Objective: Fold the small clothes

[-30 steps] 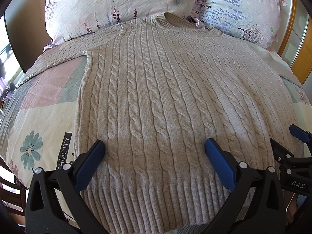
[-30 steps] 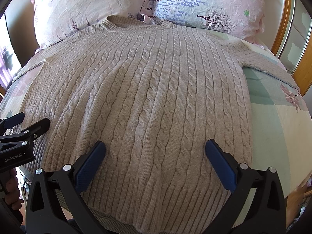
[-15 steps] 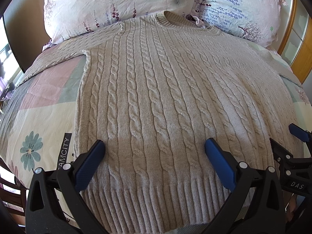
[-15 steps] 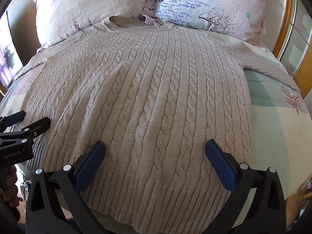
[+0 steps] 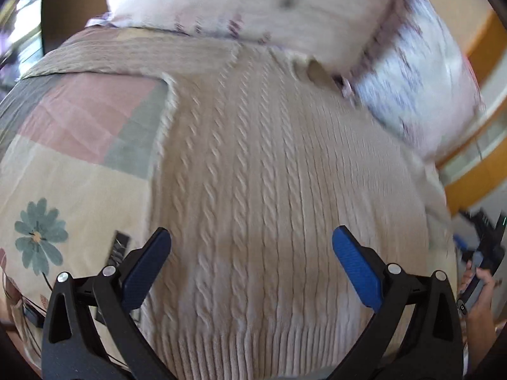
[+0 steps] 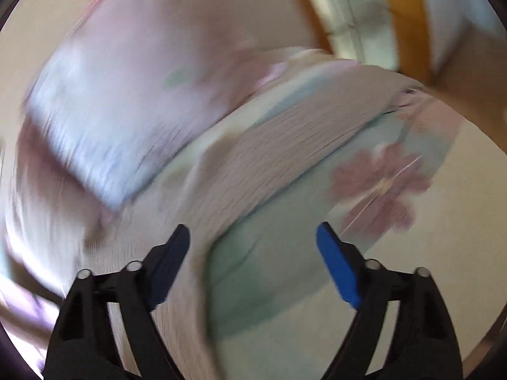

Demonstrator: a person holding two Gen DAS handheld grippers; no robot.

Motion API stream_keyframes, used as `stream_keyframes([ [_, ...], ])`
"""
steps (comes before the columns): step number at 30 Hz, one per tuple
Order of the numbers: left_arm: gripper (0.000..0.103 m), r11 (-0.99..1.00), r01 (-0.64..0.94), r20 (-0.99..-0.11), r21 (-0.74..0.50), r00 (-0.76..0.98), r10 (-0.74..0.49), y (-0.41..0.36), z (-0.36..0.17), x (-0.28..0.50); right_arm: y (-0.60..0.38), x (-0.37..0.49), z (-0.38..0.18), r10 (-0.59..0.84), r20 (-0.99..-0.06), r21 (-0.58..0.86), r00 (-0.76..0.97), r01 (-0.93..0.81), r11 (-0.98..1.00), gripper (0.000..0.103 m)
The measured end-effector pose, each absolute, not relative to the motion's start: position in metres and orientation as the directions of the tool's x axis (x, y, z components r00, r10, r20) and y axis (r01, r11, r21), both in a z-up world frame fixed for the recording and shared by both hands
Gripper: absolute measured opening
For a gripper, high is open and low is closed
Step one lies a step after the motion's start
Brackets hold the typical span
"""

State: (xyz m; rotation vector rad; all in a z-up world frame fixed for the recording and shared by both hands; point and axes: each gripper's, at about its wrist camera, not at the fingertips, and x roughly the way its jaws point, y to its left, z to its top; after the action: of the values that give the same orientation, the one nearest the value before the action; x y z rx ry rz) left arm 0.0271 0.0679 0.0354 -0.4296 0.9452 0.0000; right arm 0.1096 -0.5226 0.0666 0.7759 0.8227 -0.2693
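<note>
Left wrist view: left hand-held gripper [image 5: 250, 253] spread wide, gripping nothing, poised over the lower body of the sweater [image 5: 269, 190], ribbed hem nearest, left sleeve [image 5: 126, 55] stretched out ahead and to the left. Beige cable knit, thick, soft, flat on the bed [image 5: 63, 158] with its patchwork floral cover; pillows [image 5: 253, 6] beyond the collar. Right hand-held gripper [image 5: 481, 240] out at the far right edge, blurred.

Right wrist view: heavy blur. Right hand-held gripper [image 6: 253, 250] also spread, empty, aimed at the right sleeve [image 6: 285, 152] running ahead. Best to pinch the sleeve near its cuff, lift only slightly, and lay it across the body without dragging the knit.
</note>
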Motion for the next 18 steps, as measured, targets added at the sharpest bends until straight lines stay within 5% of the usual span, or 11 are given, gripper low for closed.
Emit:
stream_keyframes([
  [4, 0.101, 0.913, -0.228, -0.790, -0.339, 0.597, -0.144, 0.079, 0.044, 0.046, -0.639, 0.135, 0.041, 0.009, -0.760, 0.585, 0.650, 0.678, 0.445, 0.068],
  [10, 0.101, 0.896, -0.265, -0.784, -0.357, 0.606, -0.132, 0.089, 0.049, 0.056, -0.696, 0.168, 0.010, 0.009, -0.785, 0.581, 0.619, 0.733, 0.353, 0.055],
  [14, 0.101, 0.882, -0.349, -0.787, -0.317, 0.615, -0.039, 0.107, 0.054, 0.059, -0.701, 0.182, 0.004, -0.015, -0.798, 0.550, 0.602, 0.739, 0.390, 0.009],
  [18, 0.101, 0.835, -0.458, -0.810, -0.305, 0.586, 0.025, 0.144, 0.055, 0.064, -0.699, 0.179, 0.017, -0.069, -0.794, 0.516, 0.604, 0.729, 0.451, 0.008],
])
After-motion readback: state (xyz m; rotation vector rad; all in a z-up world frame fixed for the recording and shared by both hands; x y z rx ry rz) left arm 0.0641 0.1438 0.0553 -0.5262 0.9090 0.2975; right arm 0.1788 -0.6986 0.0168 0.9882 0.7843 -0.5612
